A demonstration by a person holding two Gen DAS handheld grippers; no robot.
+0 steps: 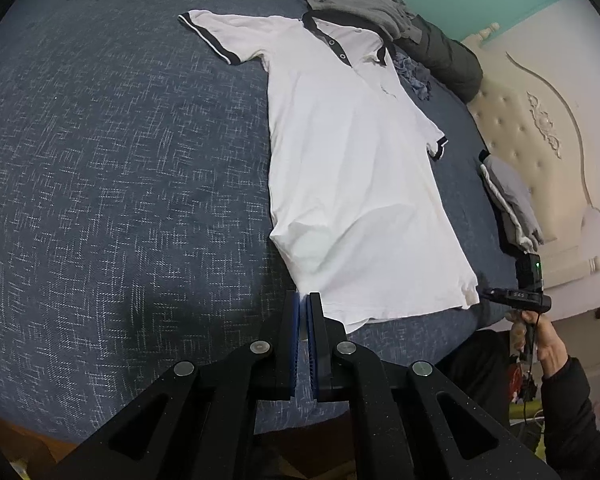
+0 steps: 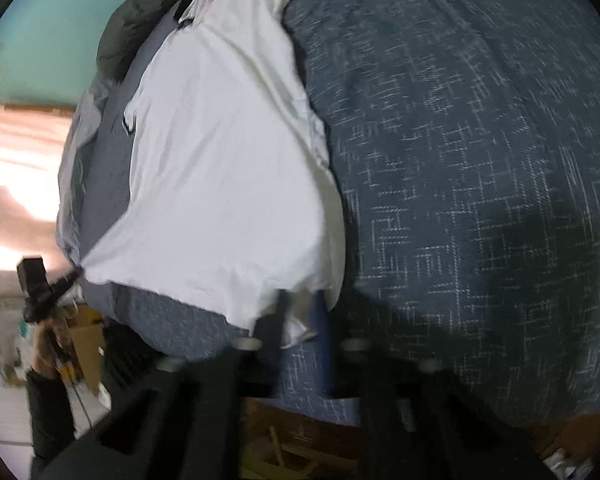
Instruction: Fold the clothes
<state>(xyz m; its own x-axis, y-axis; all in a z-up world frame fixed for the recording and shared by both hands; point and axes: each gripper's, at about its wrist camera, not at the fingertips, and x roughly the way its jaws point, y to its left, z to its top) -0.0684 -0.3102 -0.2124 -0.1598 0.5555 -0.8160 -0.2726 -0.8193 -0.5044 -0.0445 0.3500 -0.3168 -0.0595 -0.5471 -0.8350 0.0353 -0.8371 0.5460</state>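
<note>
Both grippers take the shirt hem at the near edge of the bed

The white shirt [image 1: 352, 168] lies flat and face up on the bed [image 1: 120, 160], with the hem along the near edge and the collar toward the far edge. The left gripper [image 1: 304, 300] has its jaws pressed together on one hem corner, and the cloth there is drawn to a point. The right gripper [image 2: 300, 312] is at the other corner. Its picture is blurred, but a fold of hem sits between the jaws and they seem closed on it. I think both corners are held so that the hem can be carried up evenly for a first fold.
</note>
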